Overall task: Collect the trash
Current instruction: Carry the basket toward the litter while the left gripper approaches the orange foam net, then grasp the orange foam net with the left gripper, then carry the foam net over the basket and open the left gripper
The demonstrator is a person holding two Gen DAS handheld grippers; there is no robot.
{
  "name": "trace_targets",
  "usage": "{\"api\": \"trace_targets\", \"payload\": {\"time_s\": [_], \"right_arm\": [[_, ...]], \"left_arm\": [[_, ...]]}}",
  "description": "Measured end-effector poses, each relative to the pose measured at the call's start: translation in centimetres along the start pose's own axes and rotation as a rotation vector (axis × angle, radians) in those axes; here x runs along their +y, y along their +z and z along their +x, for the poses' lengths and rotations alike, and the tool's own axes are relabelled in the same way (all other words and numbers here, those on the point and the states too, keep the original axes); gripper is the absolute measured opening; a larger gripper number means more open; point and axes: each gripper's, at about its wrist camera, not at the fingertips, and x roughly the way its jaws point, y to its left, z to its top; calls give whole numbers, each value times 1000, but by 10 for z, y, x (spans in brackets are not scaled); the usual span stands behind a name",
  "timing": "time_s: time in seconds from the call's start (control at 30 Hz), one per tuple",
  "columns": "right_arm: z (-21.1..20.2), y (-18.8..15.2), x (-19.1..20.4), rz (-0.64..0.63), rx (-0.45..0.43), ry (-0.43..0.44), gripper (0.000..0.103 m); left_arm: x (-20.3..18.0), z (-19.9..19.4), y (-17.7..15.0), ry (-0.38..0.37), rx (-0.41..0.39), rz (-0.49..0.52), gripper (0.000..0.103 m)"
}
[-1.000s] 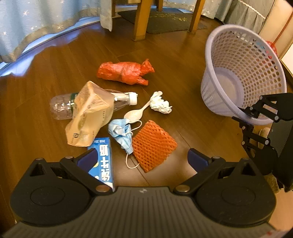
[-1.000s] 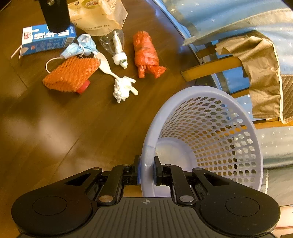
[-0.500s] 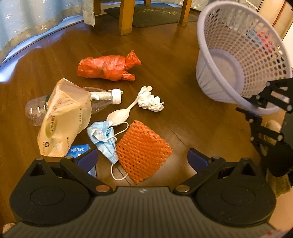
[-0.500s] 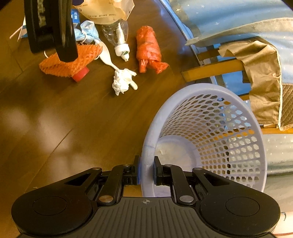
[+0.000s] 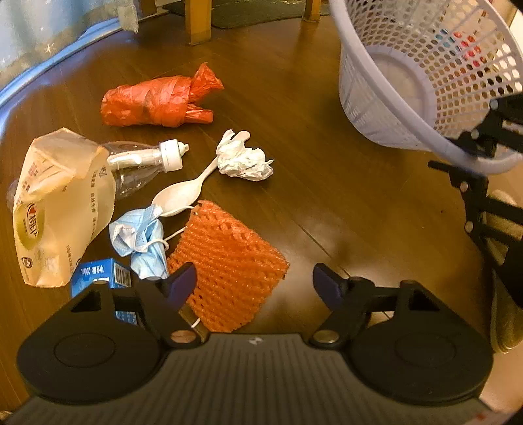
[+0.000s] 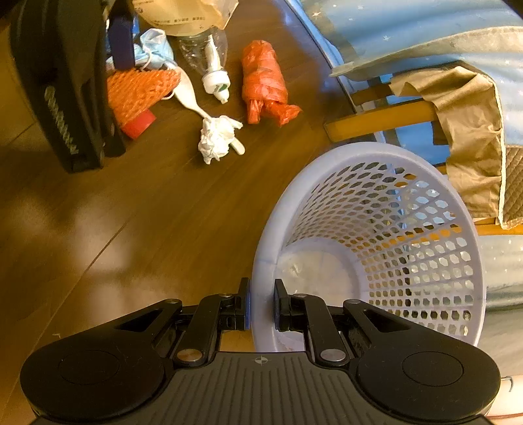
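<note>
An orange foam net (image 5: 228, 258) lies flat on the wooden floor, between the jaws of my left gripper (image 5: 255, 282), which are closing. The left finger (image 5: 183, 281) is at the net's edge and the right finger (image 5: 327, 284) stands clear of it. Around the net lie a blue face mask (image 5: 140, 235), a white spoon (image 5: 183, 193), a crumpled tissue (image 5: 245, 160), a clear bottle (image 5: 140, 163), a beige bag (image 5: 55, 202), a blue carton (image 5: 101, 271) and a red plastic bag (image 5: 157, 101). My right gripper (image 6: 261, 304) is shut on the rim of the tilted lavender basket (image 6: 376, 229).
A red bottle cap (image 6: 139, 124) peeks out beside the net. Wooden chair legs (image 5: 197, 19) and a dark mat stand beyond the trash. Blue starred fabric (image 6: 408, 36) and a tan cloth (image 6: 470, 130) hang behind the basket. Bare floor lies between net and basket.
My left gripper has come down over the orange net and its jaws have narrowed. The right gripper and the basket have stayed put.
</note>
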Motion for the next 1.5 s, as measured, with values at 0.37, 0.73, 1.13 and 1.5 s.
{"api": "trace_targets", "payload": {"time_s": [0.37, 0.73, 1.13, 1.5], "right_arm": [[-1, 1, 2, -3, -3, 7, 10], [0, 1, 2, -6, -2, 13, 10], [0, 1, 1, 1, -3, 21, 10], [-7, 2, 4, 0, -23, 35, 10]], "left_arm": [[-3, 3, 0, 46, 13, 39, 32], [7, -16, 7, 54, 7, 29, 5], [2, -78, 50, -2, -71, 26, 5], [-36, -120, 109, -217, -137, 158, 5]]}}
